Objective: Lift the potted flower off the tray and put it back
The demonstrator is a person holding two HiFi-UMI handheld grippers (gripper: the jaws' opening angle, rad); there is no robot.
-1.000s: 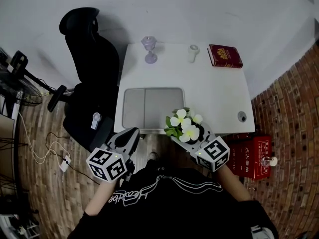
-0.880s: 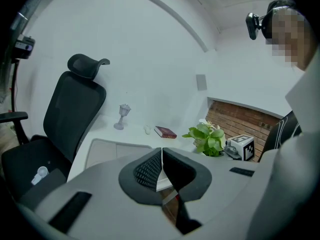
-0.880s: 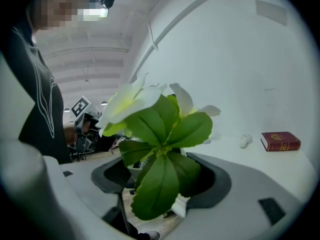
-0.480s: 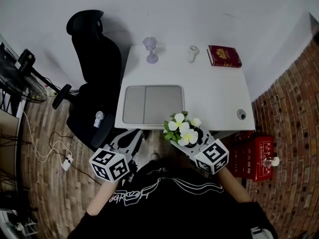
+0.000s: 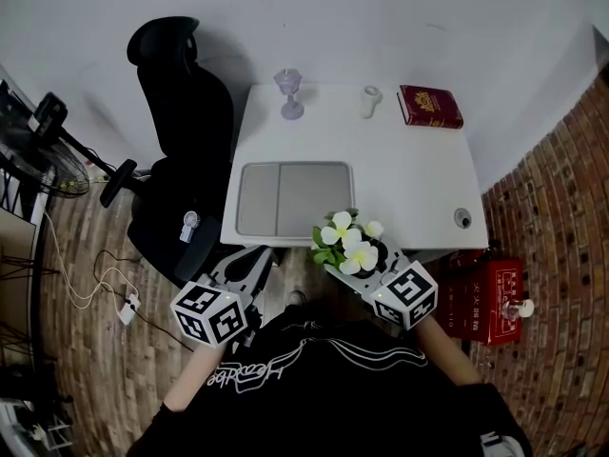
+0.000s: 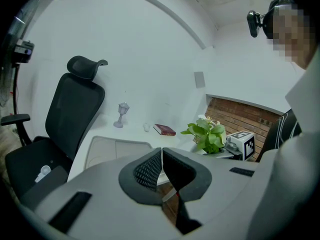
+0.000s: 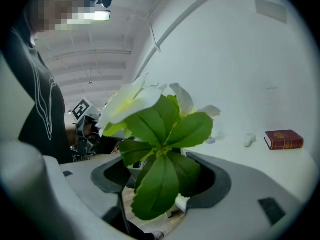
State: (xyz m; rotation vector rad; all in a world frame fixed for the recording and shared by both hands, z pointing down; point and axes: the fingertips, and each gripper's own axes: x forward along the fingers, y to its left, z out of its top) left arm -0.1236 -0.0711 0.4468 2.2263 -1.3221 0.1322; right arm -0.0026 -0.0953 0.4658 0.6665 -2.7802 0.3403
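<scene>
White-bloomed potted flower (image 5: 350,246) upright in midair, off the grey tray (image 5: 293,199).

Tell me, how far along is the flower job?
Done: the potted flower is off the tray. In hand: the right gripper holds it by the near edge of the table; the left gripper is shut and empty. Left: setting it back on the tray.

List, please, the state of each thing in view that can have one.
tray: empty.
right tool: shut on the potted flower.
potted flower: off the tray, upright.
left tool: shut, empty.
book: closed, lying flat.
stemmed ornament: upright.
</scene>
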